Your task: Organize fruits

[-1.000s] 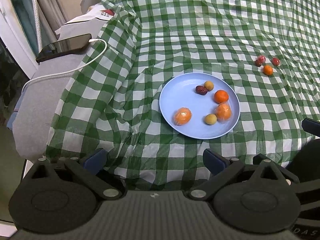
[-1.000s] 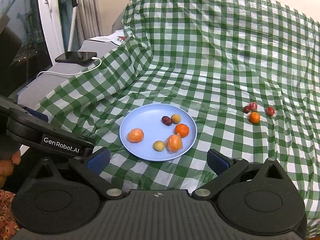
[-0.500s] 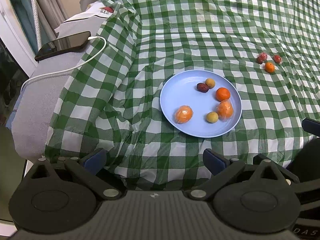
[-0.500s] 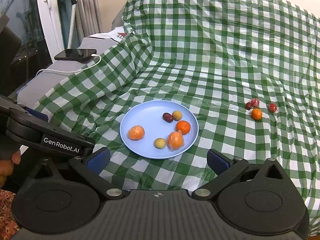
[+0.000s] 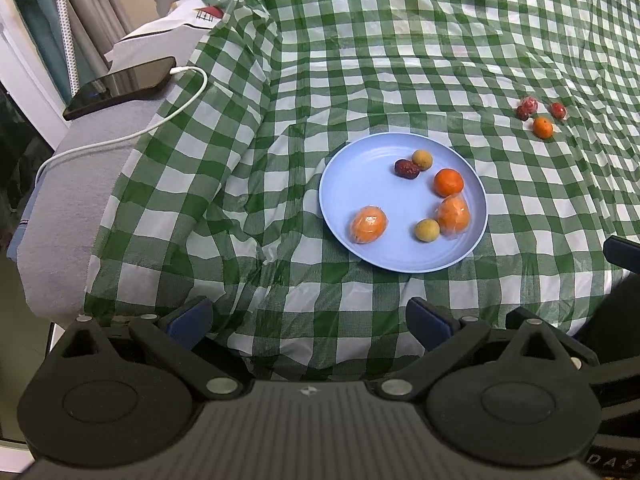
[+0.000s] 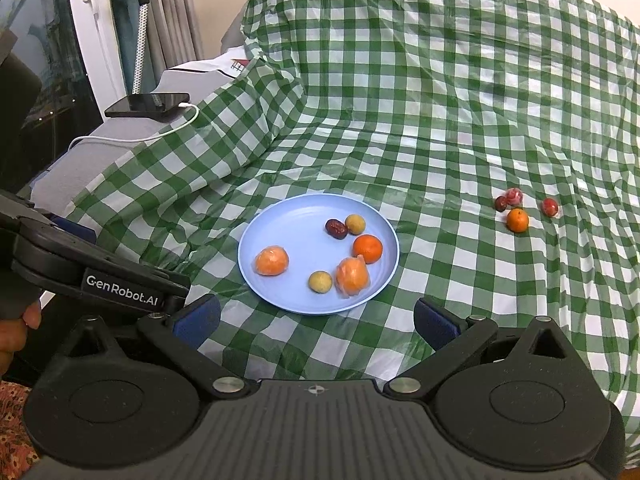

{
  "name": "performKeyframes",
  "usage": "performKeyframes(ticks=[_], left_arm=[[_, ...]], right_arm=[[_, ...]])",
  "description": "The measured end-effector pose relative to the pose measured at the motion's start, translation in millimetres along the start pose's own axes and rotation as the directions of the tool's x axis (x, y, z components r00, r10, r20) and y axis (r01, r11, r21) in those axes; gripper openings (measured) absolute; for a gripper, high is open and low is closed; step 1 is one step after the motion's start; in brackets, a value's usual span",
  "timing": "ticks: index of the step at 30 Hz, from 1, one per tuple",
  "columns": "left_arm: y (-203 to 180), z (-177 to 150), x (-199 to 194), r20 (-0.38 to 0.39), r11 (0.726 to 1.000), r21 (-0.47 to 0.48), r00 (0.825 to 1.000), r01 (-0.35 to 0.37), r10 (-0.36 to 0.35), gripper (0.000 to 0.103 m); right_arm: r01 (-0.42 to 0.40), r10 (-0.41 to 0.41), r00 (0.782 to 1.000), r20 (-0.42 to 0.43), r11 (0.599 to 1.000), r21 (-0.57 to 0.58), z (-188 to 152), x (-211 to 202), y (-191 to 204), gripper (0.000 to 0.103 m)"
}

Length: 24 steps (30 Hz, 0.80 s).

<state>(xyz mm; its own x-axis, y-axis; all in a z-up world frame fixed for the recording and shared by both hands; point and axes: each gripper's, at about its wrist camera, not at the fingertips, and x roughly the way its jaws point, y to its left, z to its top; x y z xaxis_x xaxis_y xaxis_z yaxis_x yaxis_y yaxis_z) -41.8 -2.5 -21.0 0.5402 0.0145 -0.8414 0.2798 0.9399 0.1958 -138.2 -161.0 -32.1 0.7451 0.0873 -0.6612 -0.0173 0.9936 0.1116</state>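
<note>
A light blue plate (image 5: pixel 360 184) (image 6: pixel 292 224) sits on the green checked cloth. It holds two wrapped oranges (image 5: pixel 368 225) (image 6: pixel 352 277), a bare mandarin (image 5: pixel 449 182) (image 6: pixel 367 249), a dark red date (image 5: pixel 406 169) (image 6: pixel 336 228) and two small yellow fruits (image 5: pixel 427 230) (image 6: pixel 320 281). To the right on the cloth lie a small mandarin (image 5: pixel 543 127) (image 6: pixel 517 220) and three small red fruits (image 5: pixel 558 109) (image 6: pixel 550 206). My left gripper (image 5: pixel 308 320) and right gripper (image 6: pixel 316 316) are both open and empty, near the front edge, short of the plate.
A black phone (image 5: pixel 120 86) (image 6: pixel 148 105) on a white charging cable (image 5: pixel 132 136) lies on the grey surface at the left, beside the cloth's folded edge. A window frame and curtains (image 6: pixel 100 40) stand at the far left. The left gripper's body (image 6: pixel 100 280) shows in the right wrist view.
Both cameras have shifted slightly backward and upward; the plate and fruits sit a little higher in both views. No fruit has moved. Both grippers stay open.
</note>
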Motion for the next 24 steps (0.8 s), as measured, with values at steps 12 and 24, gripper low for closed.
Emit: performKeyframes(ticks=[12, 24], left_arm=[[-5.5, 12.8, 17.8, -0.036, 1.000, 0.017, 0.999, -0.002, 0.003, 0.103], [-62.3, 78.1, 42.2, -0.009, 0.994, 0.094, 0.999, 0.054, -0.053, 0.103]], right_arm=[[0.046, -0.046, 0.999, 0.003, 0.998, 0.035, 3.2, 12.2, -19.3, 0.102], [0.258, -0.268, 0.962, 0.042, 0.952, 0.167, 6.7, 22.4, -116.0, 0.102]])
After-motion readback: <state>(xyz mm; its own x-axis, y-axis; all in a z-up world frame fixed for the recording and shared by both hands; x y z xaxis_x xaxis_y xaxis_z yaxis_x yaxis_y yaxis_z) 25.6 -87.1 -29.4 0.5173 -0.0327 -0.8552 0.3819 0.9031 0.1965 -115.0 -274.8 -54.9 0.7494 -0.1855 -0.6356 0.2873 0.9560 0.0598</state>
